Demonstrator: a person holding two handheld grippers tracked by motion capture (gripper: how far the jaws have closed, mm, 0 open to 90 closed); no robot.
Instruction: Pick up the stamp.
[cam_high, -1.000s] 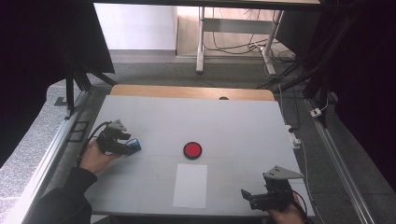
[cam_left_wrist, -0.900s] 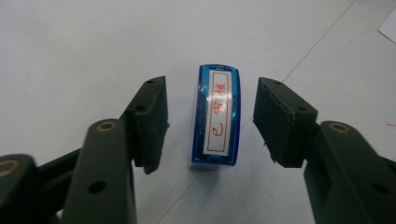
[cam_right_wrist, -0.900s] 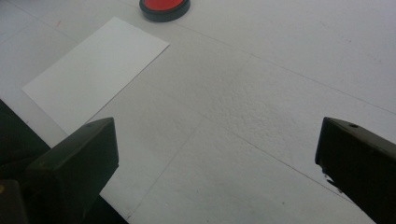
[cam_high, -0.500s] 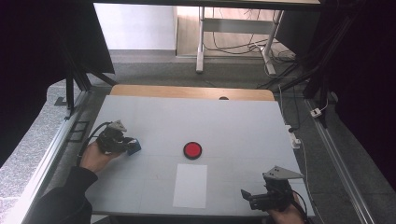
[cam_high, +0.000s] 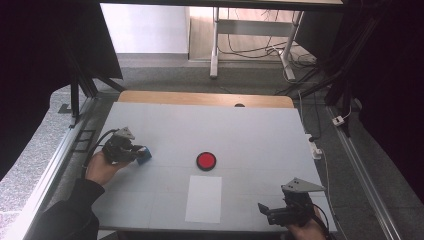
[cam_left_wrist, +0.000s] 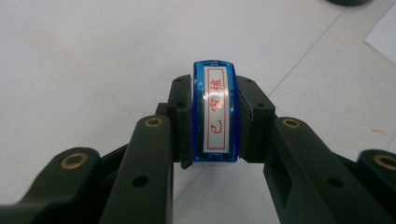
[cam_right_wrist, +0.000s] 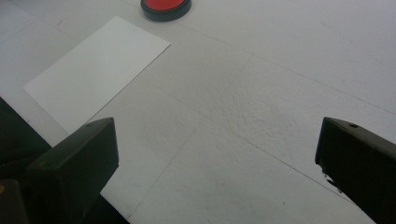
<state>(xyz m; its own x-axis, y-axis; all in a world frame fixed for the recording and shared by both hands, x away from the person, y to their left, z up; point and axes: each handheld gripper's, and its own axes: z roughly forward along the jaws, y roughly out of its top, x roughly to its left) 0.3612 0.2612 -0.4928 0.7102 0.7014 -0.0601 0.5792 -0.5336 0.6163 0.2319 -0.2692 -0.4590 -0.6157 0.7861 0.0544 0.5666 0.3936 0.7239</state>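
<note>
Gripping blue stamp (cam_left_wrist: 215, 112), red characters 已审核, left gripper (cam_left_wrist: 215, 119)

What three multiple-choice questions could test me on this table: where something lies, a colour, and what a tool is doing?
1. Where does the white sheet lie?
A. On the near side of the red pad
B. Beyond the pad, by the wooden edge
C. Under the left tool

2. What colour is the stamp's casing?
A. Green
B. Blue
C. Yellow

3. What is the left tool doing?
A. Standing open over the pad
B. Resting shut with nothing in it
C. Clamping the stamp

Answers:
1 A, the high view shows the sheet between the pad and the person's edge of the table.
2 B, the left gripper view shows a clear blue shell around a white label with red characters.
3 C, both jaws press the stamp's sides, having just been closing on it.
</note>
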